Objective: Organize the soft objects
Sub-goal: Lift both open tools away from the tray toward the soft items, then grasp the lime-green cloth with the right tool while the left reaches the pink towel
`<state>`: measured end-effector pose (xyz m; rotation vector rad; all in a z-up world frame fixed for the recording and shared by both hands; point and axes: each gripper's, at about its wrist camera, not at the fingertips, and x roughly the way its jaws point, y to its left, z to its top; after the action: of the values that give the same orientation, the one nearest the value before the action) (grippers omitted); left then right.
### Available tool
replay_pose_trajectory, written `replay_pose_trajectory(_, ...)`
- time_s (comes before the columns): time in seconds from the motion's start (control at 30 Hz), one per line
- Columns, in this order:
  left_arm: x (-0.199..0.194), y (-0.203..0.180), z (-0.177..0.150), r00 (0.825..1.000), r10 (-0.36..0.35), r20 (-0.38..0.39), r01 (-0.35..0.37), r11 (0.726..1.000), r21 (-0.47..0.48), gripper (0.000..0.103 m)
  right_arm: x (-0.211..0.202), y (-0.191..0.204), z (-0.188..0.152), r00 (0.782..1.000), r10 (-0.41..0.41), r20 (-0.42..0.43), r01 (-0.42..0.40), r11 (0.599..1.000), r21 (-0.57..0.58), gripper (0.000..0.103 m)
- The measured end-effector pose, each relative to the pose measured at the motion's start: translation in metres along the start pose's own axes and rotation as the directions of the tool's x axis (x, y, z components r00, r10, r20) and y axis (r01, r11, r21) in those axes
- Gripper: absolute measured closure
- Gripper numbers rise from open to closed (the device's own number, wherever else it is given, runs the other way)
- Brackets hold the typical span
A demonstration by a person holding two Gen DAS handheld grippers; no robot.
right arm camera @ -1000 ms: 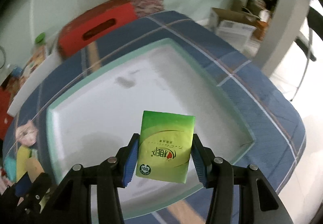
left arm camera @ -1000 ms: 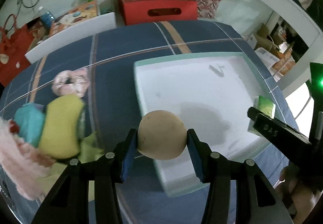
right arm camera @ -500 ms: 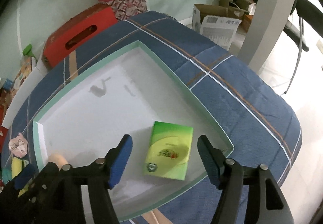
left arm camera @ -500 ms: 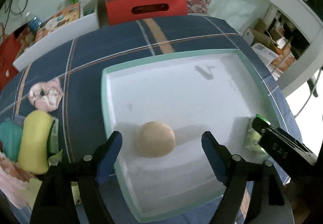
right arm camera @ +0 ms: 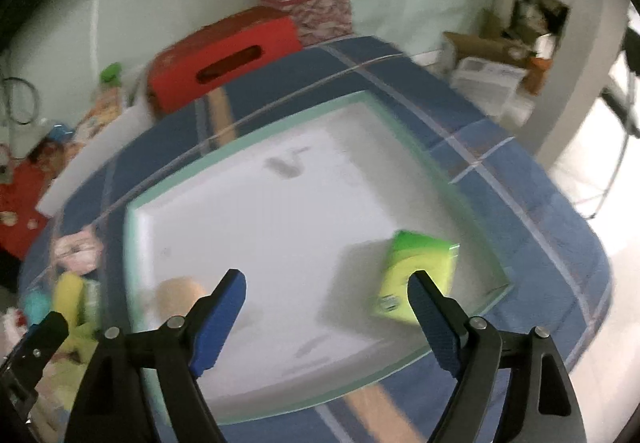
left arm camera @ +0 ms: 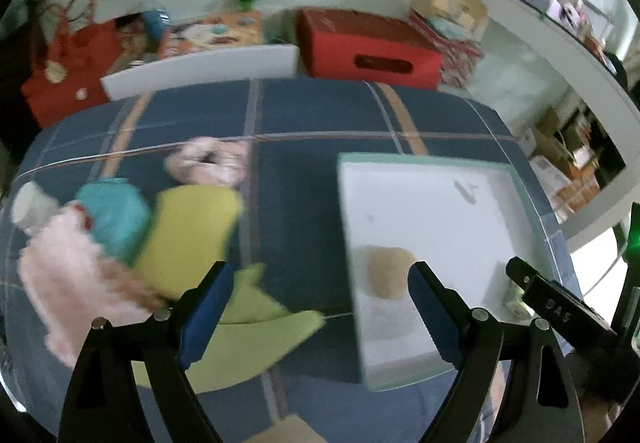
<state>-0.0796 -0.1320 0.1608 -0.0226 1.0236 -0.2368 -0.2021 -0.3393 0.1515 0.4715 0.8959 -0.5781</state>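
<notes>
Tan ball (left arm camera: 386, 272) and green packet (right arm camera: 416, 275) lying in white tray (right arm camera: 280, 211), both grippers (left (left arm camera: 320, 307), right (right arm camera: 326, 317)) opening, empty.

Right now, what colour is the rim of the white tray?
The tray rim is pale mint green, around a white inside. The right wrist view shows it best.

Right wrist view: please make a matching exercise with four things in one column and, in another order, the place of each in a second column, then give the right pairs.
Things:
1. green packet
2. tan ball
3. red box
4. yellow sponge

Places:
A. on the blue cloth, outside the tray's left rim
B. inside the white tray, near its right corner
C. beyond the far edge of the blue cloth
D. inside the white tray, near its left wall

Pairs: 1-B, 2-D, 3-C, 4-A
</notes>
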Motion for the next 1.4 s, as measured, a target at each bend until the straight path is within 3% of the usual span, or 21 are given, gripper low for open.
replay_pose_trajectory(0.1, -0.009, 0.029, -0.001, 0.999, 0.052, 0.011, -0.051, 0.997, -0.052, 0.013, -0.006, 0.014, -0.004, 0.998, 0.069, 0.005, -0.069, 0.997, -0.019, 0.017)
replay_pose_trajectory(0.27, -0.019, 0.077, -0.009, 0.996, 0.081, 0.034, -0.076, 0.988, -0.131, 0.013, -0.017, 0.045, -0.013, 0.995, 0.095, 0.021, -0.093, 0.992, -0.088, 0.017)
replay_pose_trajectory(0.37, -0.023, 0.1, -0.013, 0.996, 0.078, 0.053, -0.07, 0.986, -0.151, 0.009, -0.024, 0.066, -0.021, 0.992, 0.124, 0.027, -0.119, 0.984, -0.13, 0.017)
replay_pose_trajectory(0.4, -0.024, 0.106, -0.015, 0.995, 0.084, 0.06, -0.073, 0.984, -0.165, 0.0, -0.026, 0.072, -0.022, 0.991, 0.131, 0.03, -0.125, 0.982, -0.142, 0.017)
replay_pose_trajectory(0.63, -0.024, 0.152, -0.028, 0.993, 0.071, 0.097, -0.043, 0.963, -0.267, 0.0, -0.032, 0.119, -0.044, 0.977, 0.213, -0.008, -0.209, 0.951, -0.229, 0.017)
replay_pose_trajectory(1.17, -0.019, 0.226, -0.056, 0.988, 0.096, 0.118, -0.043, 0.921, -0.388, 0.0, -0.029, 0.191, -0.099, 0.974, 0.21, -0.08, -0.224, 0.888, -0.401, 0.017)
replay_pose_trajectory(1.23, -0.017, 0.231, -0.057, 0.988, 0.103, 0.112, -0.051, 0.92, -0.389, 0.0, -0.03, 0.196, -0.103, 0.971, 0.228, -0.074, -0.238, 0.875, -0.421, 0.015)
replay_pose_trajectory(1.3, -0.015, 0.234, -0.057, 0.988, 0.101, 0.114, -0.05, 0.922, -0.385, 0.0, -0.03, 0.198, -0.104, 0.97, 0.236, -0.061, -0.239, 0.87, -0.431, 0.0)
replay_pose_trajectory(1.4, -0.011, 0.233, -0.056, 0.988, 0.1, 0.115, -0.052, 0.93, -0.363, 0.0, -0.027, 0.197, -0.105, 0.962, 0.265, -0.066, -0.267, 0.864, -0.427, 0.0)
